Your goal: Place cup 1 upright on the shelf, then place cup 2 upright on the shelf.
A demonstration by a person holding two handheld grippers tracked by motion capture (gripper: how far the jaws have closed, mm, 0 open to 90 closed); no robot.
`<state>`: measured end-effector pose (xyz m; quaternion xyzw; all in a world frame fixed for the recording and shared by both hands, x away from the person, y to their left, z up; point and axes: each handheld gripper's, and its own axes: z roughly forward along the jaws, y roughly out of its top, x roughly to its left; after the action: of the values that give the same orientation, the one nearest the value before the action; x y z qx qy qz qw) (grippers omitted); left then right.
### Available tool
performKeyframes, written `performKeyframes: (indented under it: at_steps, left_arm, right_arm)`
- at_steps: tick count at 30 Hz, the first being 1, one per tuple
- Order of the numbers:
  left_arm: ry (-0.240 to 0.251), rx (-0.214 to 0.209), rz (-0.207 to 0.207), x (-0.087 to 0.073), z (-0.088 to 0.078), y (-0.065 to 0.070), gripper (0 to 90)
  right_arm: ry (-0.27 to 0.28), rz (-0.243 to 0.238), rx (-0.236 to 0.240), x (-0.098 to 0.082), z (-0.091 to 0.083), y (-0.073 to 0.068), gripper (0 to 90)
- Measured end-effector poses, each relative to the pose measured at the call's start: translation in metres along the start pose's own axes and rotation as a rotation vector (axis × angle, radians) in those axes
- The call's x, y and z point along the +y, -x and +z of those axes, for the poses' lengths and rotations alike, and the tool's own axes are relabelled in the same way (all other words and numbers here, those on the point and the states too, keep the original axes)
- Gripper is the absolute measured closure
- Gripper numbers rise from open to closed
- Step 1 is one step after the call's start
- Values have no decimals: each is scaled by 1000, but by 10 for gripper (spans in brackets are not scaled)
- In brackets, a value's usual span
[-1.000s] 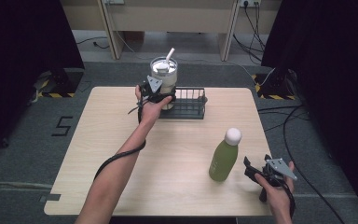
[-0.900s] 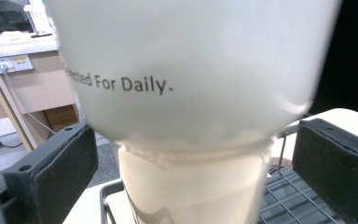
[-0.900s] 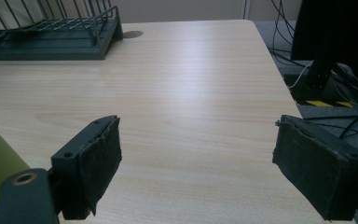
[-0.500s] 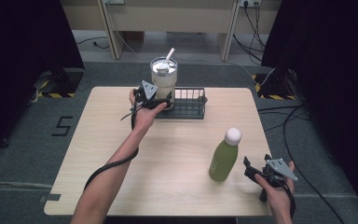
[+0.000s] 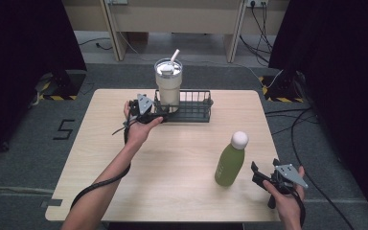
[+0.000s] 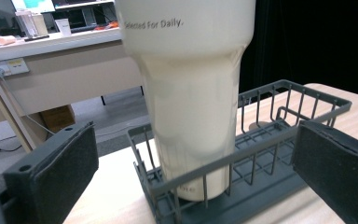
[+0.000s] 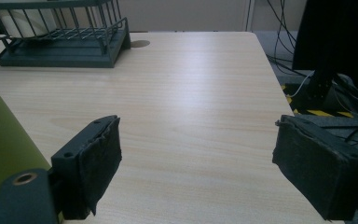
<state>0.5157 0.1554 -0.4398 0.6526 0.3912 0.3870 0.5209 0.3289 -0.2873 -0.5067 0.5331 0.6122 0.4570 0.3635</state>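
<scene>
Light wooden table on grey carpet, black curtains, pale desk behind

high view looks down on your surface from above. left tongs' view sits close at rack and tumbler; right tongs' view faces same rack from afar.

Tumbler: top cut off by upper edge in left gripper view; lid, straw out of frame there. Small print near base, behind basket wires, unreadable. Basket's near corner cut by bottom edge.
Green bottle: right gripper view gives only sliver at left edge; cap, base out of frame.
Left gripper: jaw tips in high view too small to resolve against basket end; contact undetermined.
</scene>
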Motion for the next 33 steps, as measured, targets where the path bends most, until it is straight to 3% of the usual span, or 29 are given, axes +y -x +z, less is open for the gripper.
performKeyframes:
  at_steps: [9, 24, 33]
  left_arm:
    - [-4, 6, -4, -2, -15, -4, 0]
    - [4, -4, 7, -4, -24, -3, 0]
    - [6, 14, 15, -7, -44, -14, 0]
  right_arm:
    - [16, 2, -1, 3, -5, 0, 149]
    - [33, -36, 38, 6, -15, -3, 148]
    - [67, -113, 117, 10, -27, -16, 49]
